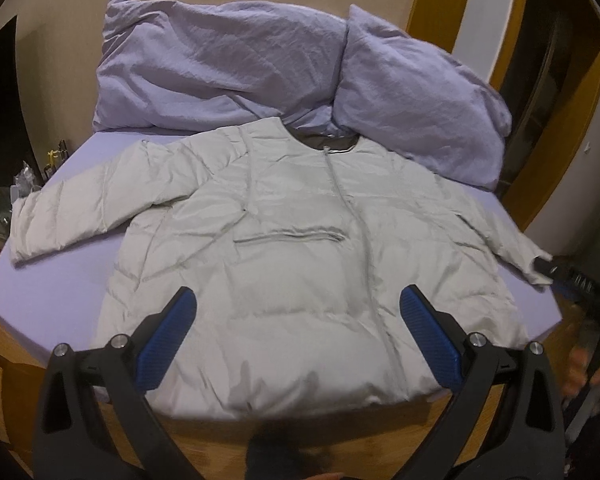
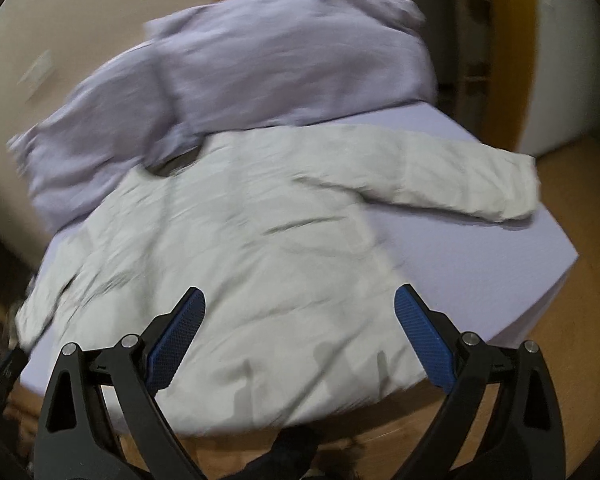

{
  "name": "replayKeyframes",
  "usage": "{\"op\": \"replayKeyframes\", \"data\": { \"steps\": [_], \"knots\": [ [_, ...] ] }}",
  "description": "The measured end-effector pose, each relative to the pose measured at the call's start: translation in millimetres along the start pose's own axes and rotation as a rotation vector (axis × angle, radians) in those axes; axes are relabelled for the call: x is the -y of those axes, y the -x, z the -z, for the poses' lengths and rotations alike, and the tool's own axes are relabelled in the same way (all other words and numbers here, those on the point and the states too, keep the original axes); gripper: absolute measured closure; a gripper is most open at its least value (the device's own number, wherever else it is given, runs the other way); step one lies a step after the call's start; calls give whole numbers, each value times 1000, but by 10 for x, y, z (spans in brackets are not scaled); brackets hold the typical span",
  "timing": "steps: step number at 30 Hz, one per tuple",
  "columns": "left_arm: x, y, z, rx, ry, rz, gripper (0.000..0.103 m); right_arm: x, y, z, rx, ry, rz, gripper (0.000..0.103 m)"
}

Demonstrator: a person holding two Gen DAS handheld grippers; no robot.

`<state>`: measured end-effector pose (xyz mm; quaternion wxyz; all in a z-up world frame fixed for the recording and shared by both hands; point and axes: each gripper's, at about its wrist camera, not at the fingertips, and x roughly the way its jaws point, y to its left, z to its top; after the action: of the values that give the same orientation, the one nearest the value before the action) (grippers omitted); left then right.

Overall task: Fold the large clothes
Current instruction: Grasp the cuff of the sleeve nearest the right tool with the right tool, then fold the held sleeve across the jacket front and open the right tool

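Observation:
A pale grey puffer jacket lies flat and front-up on a lavender bed, zip closed, collar toward the pillows, both sleeves spread out. Its left sleeve reaches the bed's left edge. In the right wrist view the jacket is blurred, and its right sleeve points toward the bed's right corner. My left gripper hovers open over the hem, blue pads wide apart, holding nothing. My right gripper is likewise open above the hem. The other gripper's dark tip shows by the right cuff.
Two lavender pillows lean against the beige wall behind the collar. The bed's wooden frame runs along the near edge. A wooden door frame stands at the back right. Clutter sits past the bed's left side.

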<state>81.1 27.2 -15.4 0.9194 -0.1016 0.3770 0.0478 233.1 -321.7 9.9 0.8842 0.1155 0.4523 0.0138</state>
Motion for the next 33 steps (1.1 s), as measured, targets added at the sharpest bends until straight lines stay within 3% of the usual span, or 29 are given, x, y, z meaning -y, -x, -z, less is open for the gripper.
{"op": "replayKeyframes", "data": {
  "steps": [7,14,19,22,23,24,25,27,29,33],
  "knots": [
    [-144,-413,-209,-46,-8,-52,2,1035,-630,-437,-63,-254,209,16],
    [-273,-684,-303,-91,-1,-95,2,1840,-992,-597,-110,-477,383,20],
    [-394,-799,-337,-120,24,-102,2,2206,-1129,-586,-132,-629,381,28],
    [-463,-854,-353,-134,40,-109,2,2320,-1180,-539,-132,-673,340,41],
    [-491,-873,-358,-139,47,-110,2,2322,-1180,-527,-117,-676,333,47],
    [-504,-884,-358,-141,51,-112,2,2316,-1163,-527,-102,-664,316,63],
    [-526,-896,-365,-143,56,-113,2,2292,-1172,-526,-100,-655,288,71],
    [-561,-913,-385,-142,62,-113,2,2189,-1135,-564,-84,-605,317,81],
    [-594,-922,-400,-140,69,-110,2,2054,-1100,-671,-60,-530,358,86],
    [-657,-951,-430,-139,89,-106,2,1740,-1001,-958,16,-384,399,88]
  ]
}}
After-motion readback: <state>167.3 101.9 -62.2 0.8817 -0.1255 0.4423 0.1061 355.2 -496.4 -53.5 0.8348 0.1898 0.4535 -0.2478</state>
